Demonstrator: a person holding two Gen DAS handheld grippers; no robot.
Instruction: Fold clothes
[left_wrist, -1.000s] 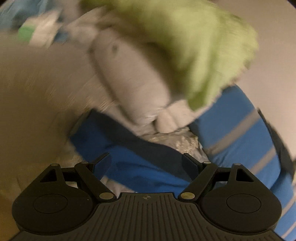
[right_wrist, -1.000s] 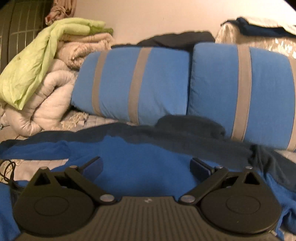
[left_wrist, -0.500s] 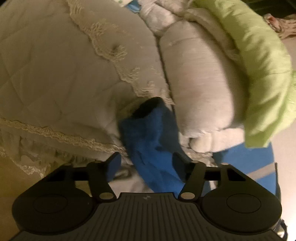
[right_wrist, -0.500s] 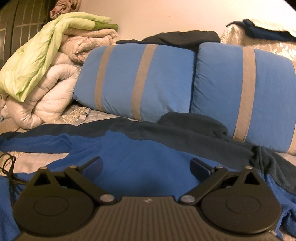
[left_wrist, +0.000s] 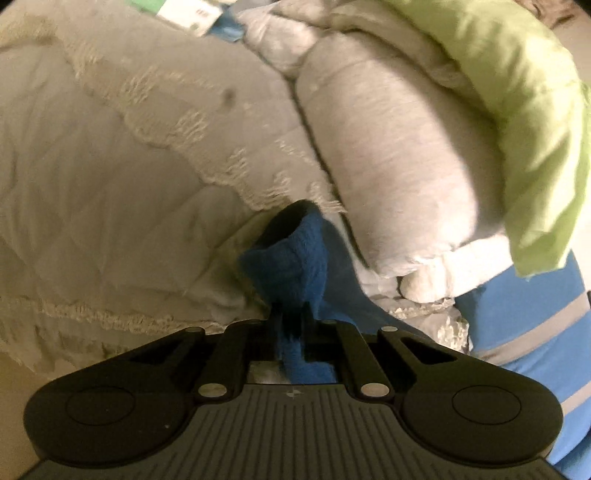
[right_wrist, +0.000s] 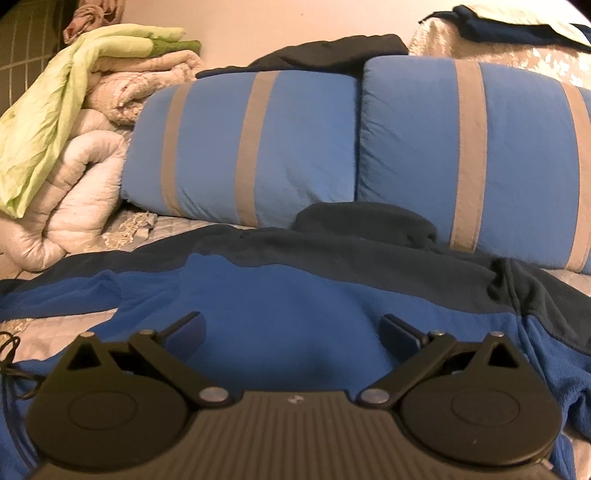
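Blue fleece jacket with dark navy shoulders (right_wrist: 280, 295) lies spread across the quilted bed, its sleeve cuff (left_wrist: 291, 254) pinched in my left gripper (left_wrist: 291, 325), my right gripper (right_wrist: 291, 328) gaping over its body.

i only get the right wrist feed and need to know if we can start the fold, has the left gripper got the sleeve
Observer: Yes. The left gripper is shut on the blue sleeve, pinching it just behind the cuff.
Operator: where is that cuff sitting
Observer: Its dark open end points away from the gripper, against the foot of the rolled white comforter.
Operator: what is under it
Observer: A quilted bedspread with a lace edge.
Operator: and my side
Observer: The right gripper is open, holding nothing, over the body of the blue fleece.
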